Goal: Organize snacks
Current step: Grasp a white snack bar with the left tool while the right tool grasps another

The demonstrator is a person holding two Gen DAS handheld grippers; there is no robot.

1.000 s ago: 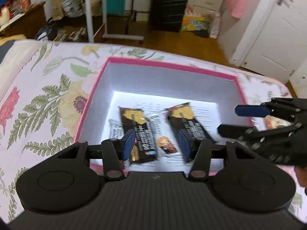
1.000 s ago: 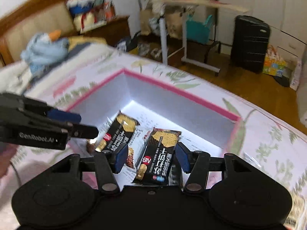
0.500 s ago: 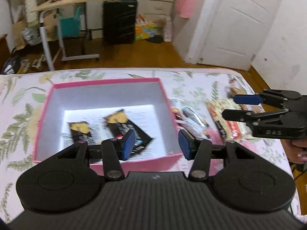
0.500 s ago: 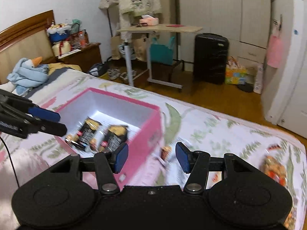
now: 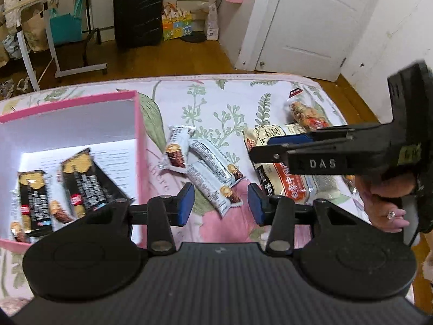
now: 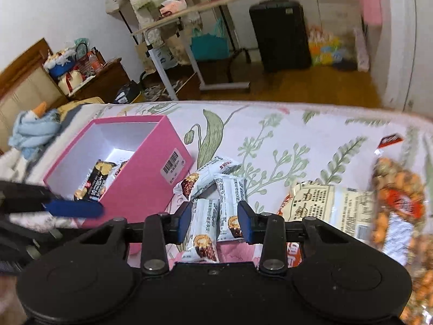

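Through my left camera, my left gripper has swung off the pink box, where black bars lie, to the white bars on the bedspread, jaws narrowing, empty. Through my right, my right gripper has followed, jaws closing around nothing yet above the same white bars; next pick, I judge.

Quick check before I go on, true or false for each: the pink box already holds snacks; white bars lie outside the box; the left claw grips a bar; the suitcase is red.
1. The pink box holds black bars. True.
2. White bars lie on the bedspread outside the box. True.
3. The left claw grips a bar. False: it is open, nothing between its pads.
4. The suitcase is red. False: it is black.
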